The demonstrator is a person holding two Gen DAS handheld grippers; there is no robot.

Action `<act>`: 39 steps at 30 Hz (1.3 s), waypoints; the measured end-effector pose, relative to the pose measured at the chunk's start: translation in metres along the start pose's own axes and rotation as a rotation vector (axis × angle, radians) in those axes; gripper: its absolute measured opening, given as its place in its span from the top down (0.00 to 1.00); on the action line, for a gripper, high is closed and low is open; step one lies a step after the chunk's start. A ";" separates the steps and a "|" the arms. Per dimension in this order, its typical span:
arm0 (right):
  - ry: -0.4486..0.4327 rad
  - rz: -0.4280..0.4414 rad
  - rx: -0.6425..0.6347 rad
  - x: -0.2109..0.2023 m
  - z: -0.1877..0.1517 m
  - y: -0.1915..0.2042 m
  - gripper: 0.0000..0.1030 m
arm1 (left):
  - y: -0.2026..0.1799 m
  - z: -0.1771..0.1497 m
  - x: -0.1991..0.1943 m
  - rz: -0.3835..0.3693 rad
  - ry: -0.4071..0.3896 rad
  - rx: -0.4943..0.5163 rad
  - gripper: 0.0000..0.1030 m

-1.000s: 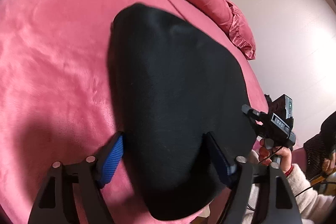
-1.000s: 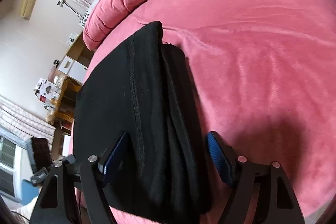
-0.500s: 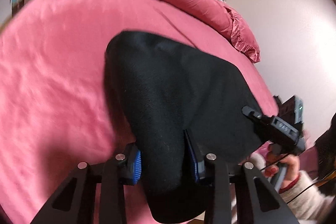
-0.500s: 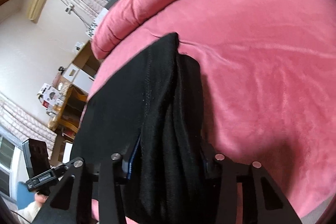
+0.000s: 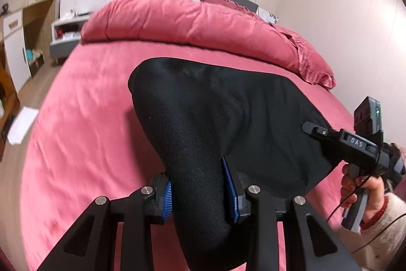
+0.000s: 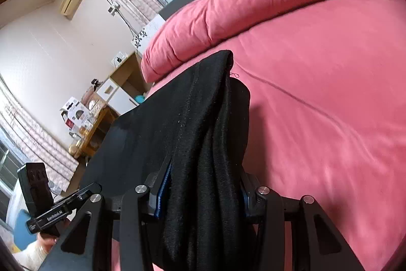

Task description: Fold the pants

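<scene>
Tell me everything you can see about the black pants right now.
The black pants look like soft, matte knit fabric with a stitched seam, already folded into layers. The near end is bunched and clamped in the left gripper and the right gripper, one at each corner; the far end rests on the pink bed cover.

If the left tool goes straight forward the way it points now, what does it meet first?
Probably the black pants that the left tool already grips; beyond them lies the pink bed, though depth is unclear.
</scene>
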State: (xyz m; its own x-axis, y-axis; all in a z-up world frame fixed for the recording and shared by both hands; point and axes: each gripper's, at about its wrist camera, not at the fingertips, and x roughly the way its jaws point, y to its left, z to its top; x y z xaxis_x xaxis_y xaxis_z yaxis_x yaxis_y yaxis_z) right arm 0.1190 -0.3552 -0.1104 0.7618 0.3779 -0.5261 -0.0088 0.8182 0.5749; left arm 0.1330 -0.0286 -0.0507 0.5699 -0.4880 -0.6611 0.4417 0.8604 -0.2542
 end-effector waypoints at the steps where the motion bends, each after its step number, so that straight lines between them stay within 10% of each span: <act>1: -0.007 -0.002 -0.005 0.005 0.006 0.001 0.57 | 0.003 0.010 0.006 0.010 -0.011 0.008 0.66; 8: -0.039 -0.035 -0.028 0.052 0.047 -0.008 0.57 | 0.016 0.046 0.055 0.081 -0.044 0.086 0.65; 12: 0.047 -0.129 0.022 0.087 0.043 -0.037 0.49 | 0.031 0.037 0.107 0.130 0.063 0.065 0.57; 15: 0.027 -0.093 0.073 0.091 0.031 -0.059 0.39 | 0.040 0.023 0.106 0.164 -0.031 0.044 0.37; 21: 0.020 -0.230 -0.013 0.080 0.030 -0.036 0.31 | 0.021 0.015 0.080 0.308 -0.094 0.114 0.36; 23: -0.031 -0.281 -0.036 0.060 0.028 -0.024 0.39 | 0.009 0.006 0.062 0.393 -0.152 0.158 0.36; 25: -0.103 -0.294 -0.120 0.033 0.023 -0.004 0.69 | -0.002 -0.006 0.045 0.394 -0.212 0.181 0.37; 32: -0.048 -0.267 -0.351 0.029 -0.001 0.043 0.81 | -0.014 -0.007 0.068 0.277 -0.130 0.151 0.48; 39: 0.008 -0.315 -0.181 0.035 -0.002 -0.005 1.00 | -0.017 -0.015 0.091 0.291 -0.007 0.169 0.46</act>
State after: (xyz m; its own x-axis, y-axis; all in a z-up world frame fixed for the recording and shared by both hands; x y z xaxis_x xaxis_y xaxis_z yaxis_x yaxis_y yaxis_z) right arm 0.1449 -0.3453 -0.1333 0.7406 0.0980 -0.6647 0.1103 0.9582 0.2641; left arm 0.1672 -0.0852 -0.1173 0.6935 -0.2271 -0.6837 0.3684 0.9273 0.0657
